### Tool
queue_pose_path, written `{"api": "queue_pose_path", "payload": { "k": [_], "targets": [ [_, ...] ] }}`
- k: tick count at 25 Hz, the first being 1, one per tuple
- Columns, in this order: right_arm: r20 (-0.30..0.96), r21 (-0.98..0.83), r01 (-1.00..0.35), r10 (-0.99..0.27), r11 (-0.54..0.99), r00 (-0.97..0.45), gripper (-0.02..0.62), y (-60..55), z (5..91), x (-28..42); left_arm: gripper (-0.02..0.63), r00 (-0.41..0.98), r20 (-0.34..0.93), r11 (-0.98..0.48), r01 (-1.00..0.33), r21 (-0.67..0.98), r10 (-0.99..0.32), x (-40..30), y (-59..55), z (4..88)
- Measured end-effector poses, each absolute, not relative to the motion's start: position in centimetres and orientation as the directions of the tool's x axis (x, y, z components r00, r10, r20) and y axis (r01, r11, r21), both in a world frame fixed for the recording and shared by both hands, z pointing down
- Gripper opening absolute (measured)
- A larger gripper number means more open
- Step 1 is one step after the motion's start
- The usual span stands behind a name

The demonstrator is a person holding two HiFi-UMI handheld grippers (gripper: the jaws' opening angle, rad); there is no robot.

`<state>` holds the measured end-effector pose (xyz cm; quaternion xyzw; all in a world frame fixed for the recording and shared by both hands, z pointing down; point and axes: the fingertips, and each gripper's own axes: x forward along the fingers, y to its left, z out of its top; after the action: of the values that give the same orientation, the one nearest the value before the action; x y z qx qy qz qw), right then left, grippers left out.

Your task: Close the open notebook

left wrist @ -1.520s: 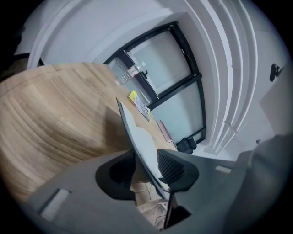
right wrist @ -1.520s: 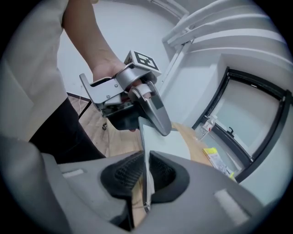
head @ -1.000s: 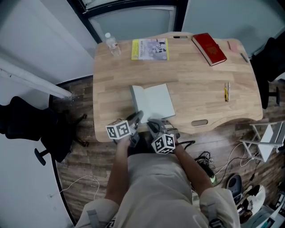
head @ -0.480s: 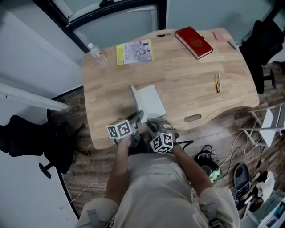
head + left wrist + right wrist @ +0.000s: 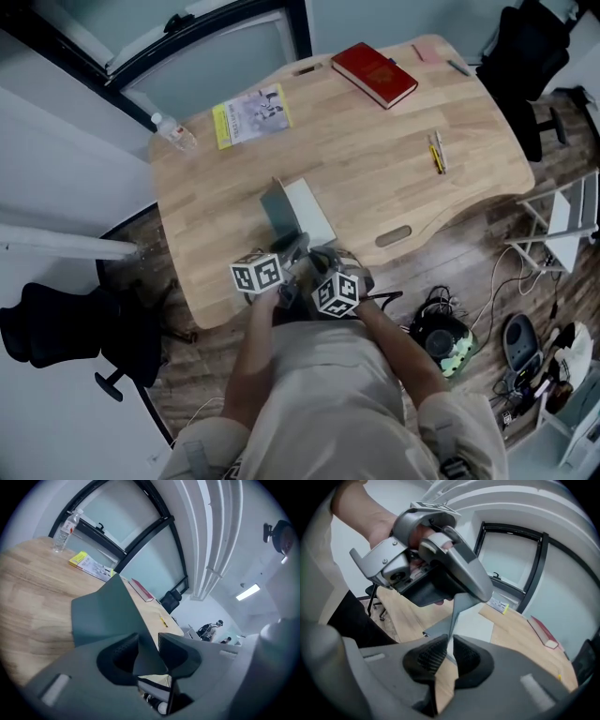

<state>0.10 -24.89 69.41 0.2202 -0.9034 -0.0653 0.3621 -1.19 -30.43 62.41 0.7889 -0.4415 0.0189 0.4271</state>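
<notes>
The notebook [image 5: 309, 211] lies near the desk's front edge with a white page showing. Its grey cover [image 5: 279, 214] is raised almost upright. My left gripper [image 5: 292, 251] has its jaws opening; the cover [image 5: 108, 616] still runs between them, and the pads of the left gripper [image 5: 149, 651] do not clamp it. My right gripper [image 5: 317, 255] sits just right of it. In the right gripper view the right gripper [image 5: 450, 656] is shut on the cover's lower edge [image 5: 457, 609], with the left gripper [image 5: 440, 569] close above and the white page [image 5: 478, 627] flat beyond.
On the wooden desk [image 5: 375, 169] lie a red book [image 5: 378, 73], a yellow booklet [image 5: 251, 115], a water bottle [image 5: 172, 132] and pencils [image 5: 436, 153]. A black chair [image 5: 66, 323] stands at the left. Cables and gear [image 5: 441, 337] lie on the floor at the right.
The grey cover has swung up from lying low to nearly upright, and less of the white page shows. Both grippers have shifted with it; the head view has tilted.
</notes>
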Motion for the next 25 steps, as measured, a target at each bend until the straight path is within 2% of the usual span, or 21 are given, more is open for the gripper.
{"api": "queue_pose_path", "payload": {
  "k": [4, 9, 14, 25],
  "targets": [
    [0.660, 0.213, -0.419, -0.446, 0.883, -0.604, 0.038, -25.5, 70.6, 1.4, 0.115, 0.629, 0.383, -0.293, -0.707, 0.643, -0.677, -0.7, -30.5, 61.7],
    [0.689, 0.083, -0.526, -0.430, 0.847, -0.584, 0.041, -26.3, 71.7, 1.8, 0.115, 0.473, 0.461, -0.229, -0.841, 0.491, -0.751, -4.3, -30.3, 62.5],
    [0.738, -0.042, -0.598, -0.379, 0.801, -0.559, 0.051, -26.5, 73.3, 2.3, 0.115, 0.393, 0.472, -0.185, -0.885, 0.427, -0.789, -6.1, -29.5, 62.8],
    [0.768, 0.001, -0.656, -0.421, 0.755, -0.483, 0.037, -26.0, 74.2, 2.4, 0.114, 0.410, 0.493, -0.231, -0.894, 0.384, -0.768, -8.9, -28.0, 63.0]
  ]
}}
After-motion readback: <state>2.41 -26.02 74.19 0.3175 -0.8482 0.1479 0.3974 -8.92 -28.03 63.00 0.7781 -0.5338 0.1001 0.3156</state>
